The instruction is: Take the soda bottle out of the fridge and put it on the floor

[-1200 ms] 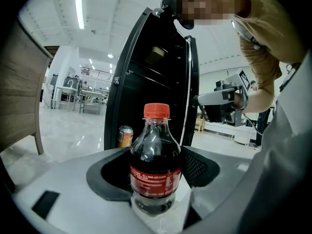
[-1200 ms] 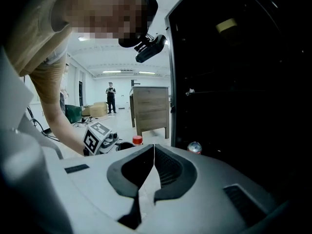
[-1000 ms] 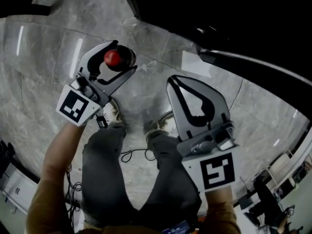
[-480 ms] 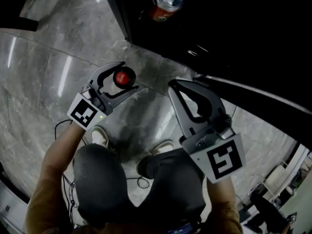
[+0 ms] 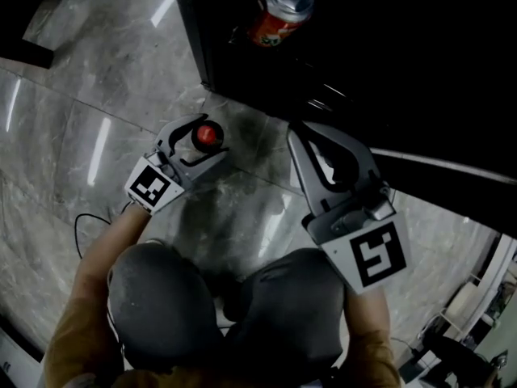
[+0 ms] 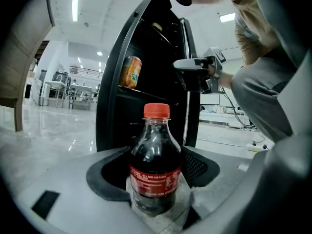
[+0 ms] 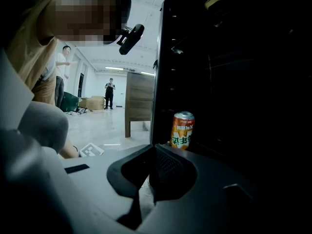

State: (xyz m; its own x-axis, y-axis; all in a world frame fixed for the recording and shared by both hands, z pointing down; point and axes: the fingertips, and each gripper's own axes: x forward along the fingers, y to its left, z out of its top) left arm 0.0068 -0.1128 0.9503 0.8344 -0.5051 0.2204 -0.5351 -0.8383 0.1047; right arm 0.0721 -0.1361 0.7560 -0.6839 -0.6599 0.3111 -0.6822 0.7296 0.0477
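the left gripper [image 5: 203, 140] has its jaws clamped on the soda bottle [image 6: 156, 150], which is upright with its red cap on top, low over the grey marble floor [image 5: 89, 95] just in front of the open black fridge [image 5: 363, 55]. i cannot tell whether its base touches the floor. to its right, the right gripper [image 7: 155, 152] has its jaws together with nothing between them. farther in, an orange can [image 7: 182, 129] stands on a fridge shelf.

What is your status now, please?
Left gripper shut on upright soda bottle, over floor before open fridge. Right gripper shut, empty. Path down looks clear.
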